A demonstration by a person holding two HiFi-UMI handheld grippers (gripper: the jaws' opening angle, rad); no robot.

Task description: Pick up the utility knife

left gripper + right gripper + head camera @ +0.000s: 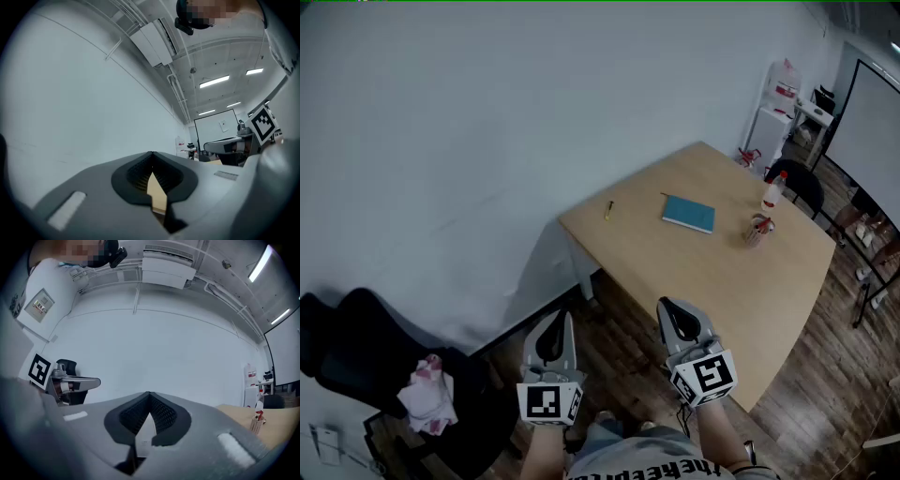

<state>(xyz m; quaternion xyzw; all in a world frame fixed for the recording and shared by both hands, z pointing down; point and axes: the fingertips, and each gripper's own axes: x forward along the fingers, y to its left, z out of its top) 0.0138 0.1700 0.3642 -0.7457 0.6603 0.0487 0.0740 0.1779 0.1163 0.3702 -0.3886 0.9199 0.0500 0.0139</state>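
Well ahead of both claws, near the far edge of the tabletop [722, 291], a small yellow thing is seen lying flat. It is judged to be the utility knife [608, 210], though it is too small for certainty. The left claw [555, 321] and the right claw [671, 306] are held side by side short of the tabletop, each with its jaws closed together on nothing. Nothing of the pick-up is judged done: the approach, the opening and the grasp are all left.
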